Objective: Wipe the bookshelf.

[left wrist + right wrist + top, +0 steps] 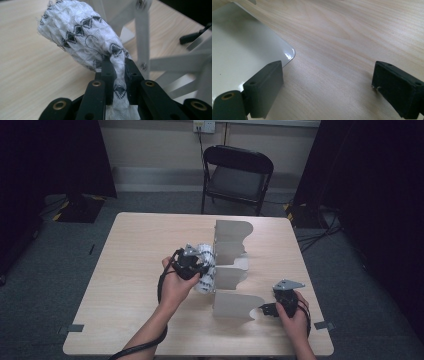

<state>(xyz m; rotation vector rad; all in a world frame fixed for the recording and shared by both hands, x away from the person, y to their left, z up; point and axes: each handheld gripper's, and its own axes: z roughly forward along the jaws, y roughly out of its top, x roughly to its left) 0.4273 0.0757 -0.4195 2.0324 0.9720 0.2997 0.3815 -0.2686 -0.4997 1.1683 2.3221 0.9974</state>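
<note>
Forearms reached in; rack stood between both tongs, towel at its left side.
Left tongs were clamped on the rolled towel, soft, light, best pinched mid-roll; right tongs gaped empty at the rack's near plate.

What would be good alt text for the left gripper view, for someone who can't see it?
Two black fingers of the left gripper pinch a rolled white cloth with a black diamond pattern, which sticks up and away over a light wooden table. Pale grey panels of a rack stand just behind it on the right.
</note>
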